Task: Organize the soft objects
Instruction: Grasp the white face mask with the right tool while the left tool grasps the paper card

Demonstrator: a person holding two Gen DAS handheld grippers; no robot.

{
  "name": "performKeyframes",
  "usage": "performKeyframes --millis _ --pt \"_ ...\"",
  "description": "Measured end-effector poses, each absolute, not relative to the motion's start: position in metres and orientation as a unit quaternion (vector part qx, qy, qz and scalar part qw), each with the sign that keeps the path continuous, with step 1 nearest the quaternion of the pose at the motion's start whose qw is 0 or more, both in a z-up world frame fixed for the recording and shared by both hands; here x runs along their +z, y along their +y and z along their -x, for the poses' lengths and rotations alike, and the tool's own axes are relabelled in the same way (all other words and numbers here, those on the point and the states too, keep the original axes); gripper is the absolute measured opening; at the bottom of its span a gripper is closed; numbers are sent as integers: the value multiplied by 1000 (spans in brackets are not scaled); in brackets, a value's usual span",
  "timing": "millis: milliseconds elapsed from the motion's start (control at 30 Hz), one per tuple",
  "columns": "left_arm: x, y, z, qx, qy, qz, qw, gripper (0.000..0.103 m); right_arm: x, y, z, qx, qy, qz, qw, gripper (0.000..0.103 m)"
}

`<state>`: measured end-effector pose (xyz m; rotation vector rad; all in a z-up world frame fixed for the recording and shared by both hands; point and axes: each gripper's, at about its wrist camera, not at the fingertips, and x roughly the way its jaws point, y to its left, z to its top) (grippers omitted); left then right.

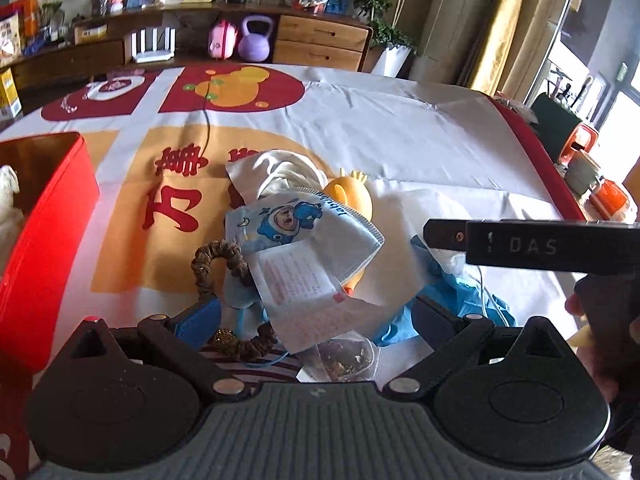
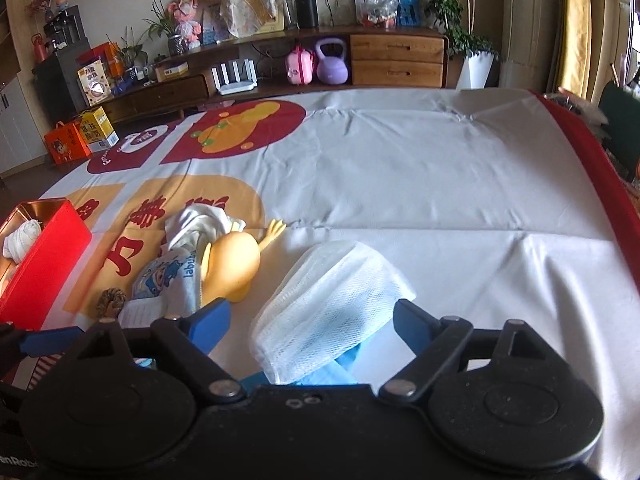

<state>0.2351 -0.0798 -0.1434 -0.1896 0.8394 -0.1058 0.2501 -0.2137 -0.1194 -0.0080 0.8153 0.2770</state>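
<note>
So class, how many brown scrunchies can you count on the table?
2: one scrunchie beside the mask packet, another scrunchie nearer the left hand-held gripper. More may hide under the pile.

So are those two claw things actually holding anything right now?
No. The left gripper hangs open above the mask packet, and the right gripper stands open around the white mesh bundle without visibly pinching it.

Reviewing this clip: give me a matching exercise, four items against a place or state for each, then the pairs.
Items:
1. white mesh bundle
2. yellow duck toy
3. red box
4. brown scrunchie

Descriptions:
A. lies between the open right claw's fingers
B. partly covered by a cartoon-print mask packet
C. far left on the cloth, white soft item inside
D. ring-shaped, left of the mask packet

Pairs: 1-A, 2-B, 3-C, 4-D
</note>
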Motion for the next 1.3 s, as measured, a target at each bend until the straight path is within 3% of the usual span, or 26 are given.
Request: performKeyframes --millis 67,267,333,467,567,833,933,1067,1133,1300 --pt "-143 -79 -236 -51 406 98 907 102 -123 -214 -253 132 404 -5 905 78" --pt "-144 -80 -239 -53 408 102 906 100 -126 -219 -254 124 412 -27 902 65" --pt "-145 -80 -240 -57 413 105 903 90 -125 -219 -253 121 411 -30 903 60" --pt "-146 -78 -240 -56 413 110 903 84 -122 -223 -252 116 409 -40 904 51" --pt "-146 -76 -240 -56 415 114 901 73 -119 -224 -250 114 405 -46 906 45" --pt "-149 -70 -240 -51 421 124 897 51 -112 -227 -244 108 393 -43 912 37" --pt "-148 -71 -239 -49 419 119 899 48 -108 -231 -241 105 388 -43 915 35" --pt "-148 -70 -237 -52 418 118 899 46 -100 -236 -237 97 378 -39 920 25" --pt "-147 -69 -237 -49 418 117 899 40 -97 -239 -235 95 374 -40 922 21" --pt "-146 -63 -235 -47 417 125 899 39 -88 -247 -230 96 361 -40 927 13"
